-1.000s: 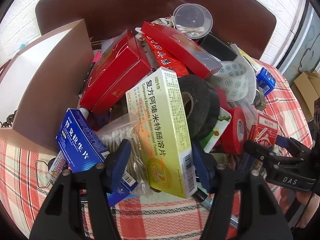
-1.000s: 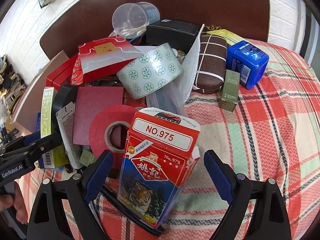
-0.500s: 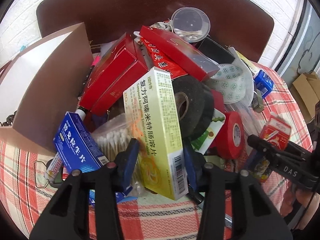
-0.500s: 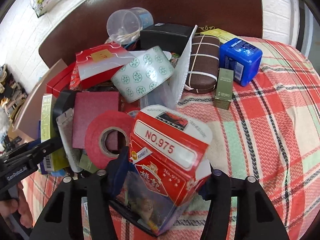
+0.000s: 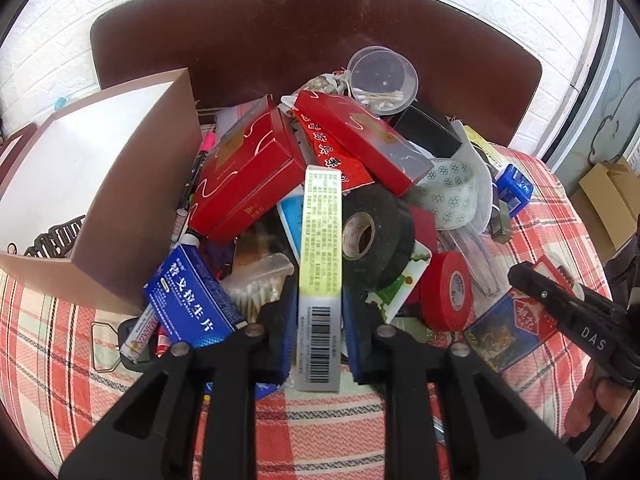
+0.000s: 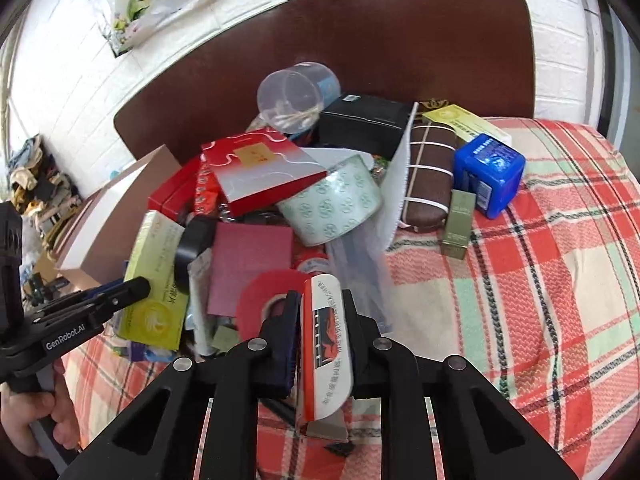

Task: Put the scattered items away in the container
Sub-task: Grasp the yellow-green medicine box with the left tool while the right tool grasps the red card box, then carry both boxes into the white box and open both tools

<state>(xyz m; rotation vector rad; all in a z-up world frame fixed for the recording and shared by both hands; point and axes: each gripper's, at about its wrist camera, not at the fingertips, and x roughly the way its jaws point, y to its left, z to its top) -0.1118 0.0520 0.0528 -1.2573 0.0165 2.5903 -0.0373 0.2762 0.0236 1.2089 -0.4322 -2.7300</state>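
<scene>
My left gripper [image 5: 319, 320] is shut on a yellow-green medicine box [image 5: 322, 248], held edge-on above a heap of items on the checked cloth. The same box shows in the right wrist view [image 6: 158, 280]. My right gripper [image 6: 320, 320] is shut on a red playing-card box [image 6: 326, 344], also turned edge-on; it shows in the left wrist view [image 5: 516, 320]. An open brown cardboard container [image 5: 100, 184] with a white inside stands at the left of the heap.
The heap holds red boxes [image 5: 248, 168], black tape [image 5: 376, 236], red tape [image 5: 444, 290], patterned tape [image 6: 332, 200], a blue medicine box [image 5: 192, 300], a clear tub [image 5: 382, 80], a blue cube [image 6: 490, 172] and a brown case [image 6: 428, 180]. A dark headboard [image 5: 320, 32] stands behind.
Both grippers closed from open onto their boxes. The yellow-green box and the card box each turned from face-up to edge-on between the fingers and rose slightly.
</scene>
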